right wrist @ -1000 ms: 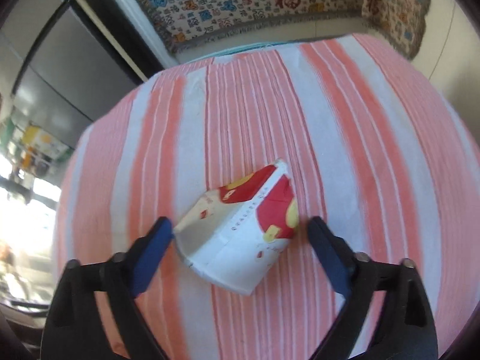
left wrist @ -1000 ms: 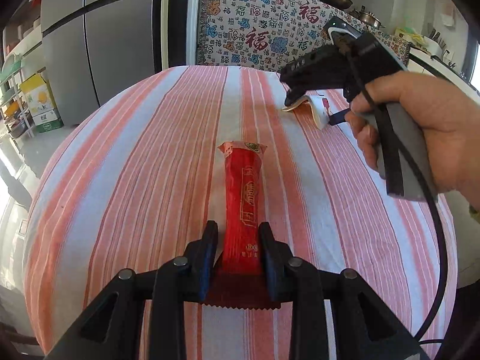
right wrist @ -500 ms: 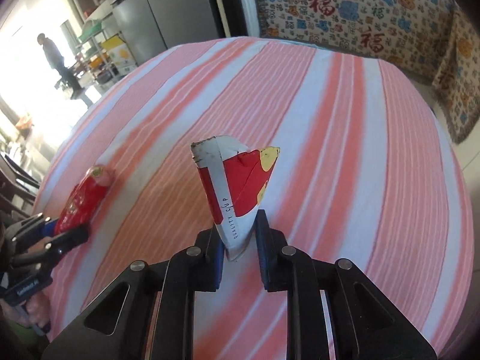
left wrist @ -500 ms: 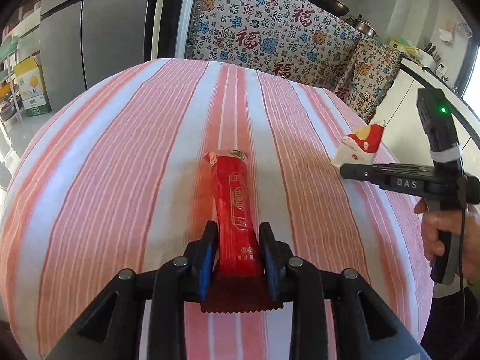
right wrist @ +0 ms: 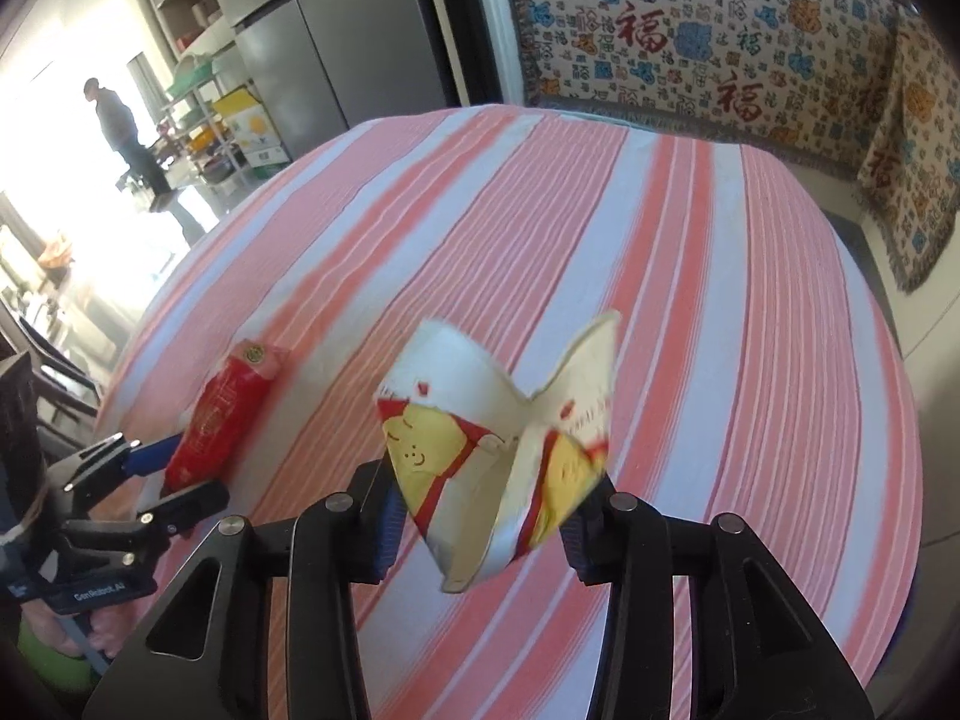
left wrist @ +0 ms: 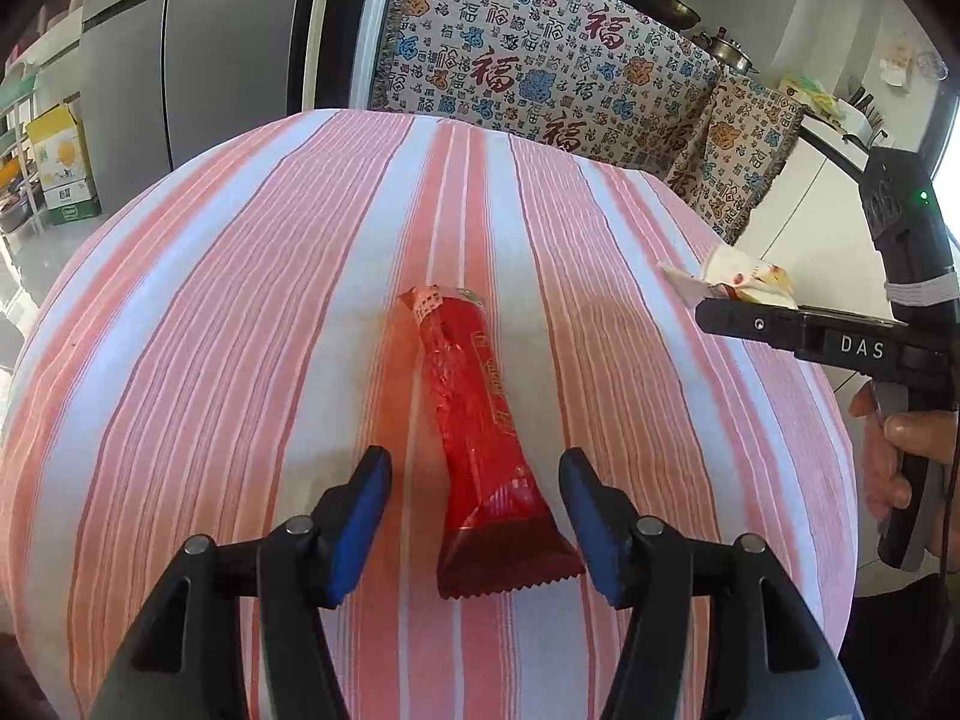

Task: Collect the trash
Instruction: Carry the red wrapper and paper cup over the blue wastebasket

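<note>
A red snack wrapper (left wrist: pixel 480 426) lies on the striped tablecloth (left wrist: pixel 240 330). My left gripper (left wrist: pixel 474 516) is open, its blue-padded fingers on either side of the wrapper's near end without touching it. In the right wrist view the wrapper (right wrist: pixel 225 414) shows at the left, between the left gripper's fingers. A crumpled white, red and yellow paper cup (right wrist: pixel 498 450) sits between the fingers of my right gripper (right wrist: pixel 480 516), which are spread wide; the cup looks loose and blurred. The cup (left wrist: pixel 738 279) and right gripper (left wrist: pixel 708 300) show at the right of the left wrist view.
The table drops off at its right edge (right wrist: pixel 900 420). A patterned cloth (left wrist: pixel 540 60) covers a counter behind the table, next to a grey fridge (left wrist: pixel 192 54). A person (right wrist: pixel 129 132) stands far off at the left.
My left gripper has opened and let go of the red wrapper, which lies on the cloth. My right gripper has opened around the paper cup, which has unfolded between the fingers.
</note>
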The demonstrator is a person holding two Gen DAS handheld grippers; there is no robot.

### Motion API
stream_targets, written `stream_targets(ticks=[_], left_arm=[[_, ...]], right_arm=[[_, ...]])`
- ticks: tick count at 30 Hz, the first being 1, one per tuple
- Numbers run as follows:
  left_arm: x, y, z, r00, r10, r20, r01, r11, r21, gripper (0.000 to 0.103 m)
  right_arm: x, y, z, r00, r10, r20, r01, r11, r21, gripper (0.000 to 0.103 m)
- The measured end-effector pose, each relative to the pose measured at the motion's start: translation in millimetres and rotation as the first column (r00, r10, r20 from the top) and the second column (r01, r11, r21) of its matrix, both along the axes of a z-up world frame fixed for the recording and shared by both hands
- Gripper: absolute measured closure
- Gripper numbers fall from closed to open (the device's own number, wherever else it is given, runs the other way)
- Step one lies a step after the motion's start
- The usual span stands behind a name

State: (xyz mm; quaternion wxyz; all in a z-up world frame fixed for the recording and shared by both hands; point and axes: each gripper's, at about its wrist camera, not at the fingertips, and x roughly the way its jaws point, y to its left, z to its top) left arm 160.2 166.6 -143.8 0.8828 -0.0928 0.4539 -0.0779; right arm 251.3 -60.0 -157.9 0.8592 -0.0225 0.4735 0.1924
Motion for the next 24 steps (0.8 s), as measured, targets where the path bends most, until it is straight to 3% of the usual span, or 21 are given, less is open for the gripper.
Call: stream_targets(ticks=[3, 5, 7, 12, 16, 19, 24], left_arm=[[-4, 1, 0, 1.000, -0.003, -0.002, 0.003, 1.000, 0.020, 0.044], [-6, 1, -1, 1.000, -0.013, -0.003, 0.013, 1.000, 0.027, 0.044], [-7, 0, -1, 1.000, -0.023, -0.004, 0.023, 0.999, 0.036, 0.043], [-3, -3, -1, 0.999, -0.046, -0.014, 0.046, 0.998, 0.029, 0.039], [-4, 0, 0, 0.998, -0.057, -0.022, 0.058, 0.998, 0.031, 0.039], [-4, -2, -1, 0.997, -0.077, -0.019, 0.078, 0.995, 0.055, 0.039], [5, -7, 0, 0.996, -0.088, -0.022, 0.090, 0.993, 0.079, 0.039]], right_arm=[[-7, -3, -7, 1.000, 0.015, -0.026, -0.015, 1.000, -0.022, 0.058], [-14, -10, -11, 0.999, 0.011, -0.042, -0.013, 0.999, -0.035, 0.052], [-19, -17, -14, 0.999, -0.001, -0.054, -0.001, 0.999, -0.033, 0.030], [-21, -22, -13, 0.998, -0.008, -0.069, 0.003, 0.998, -0.068, 0.015], [-23, -28, -5, 1.000, 0.010, -0.025, -0.012, 0.995, -0.103, 0.015], [-25, -29, -2, 0.997, 0.077, 0.003, -0.076, 0.986, -0.146, 0.011], [-14, -19, -5, 0.982, 0.188, 0.017, -0.178, 0.953, -0.246, 0.013]])
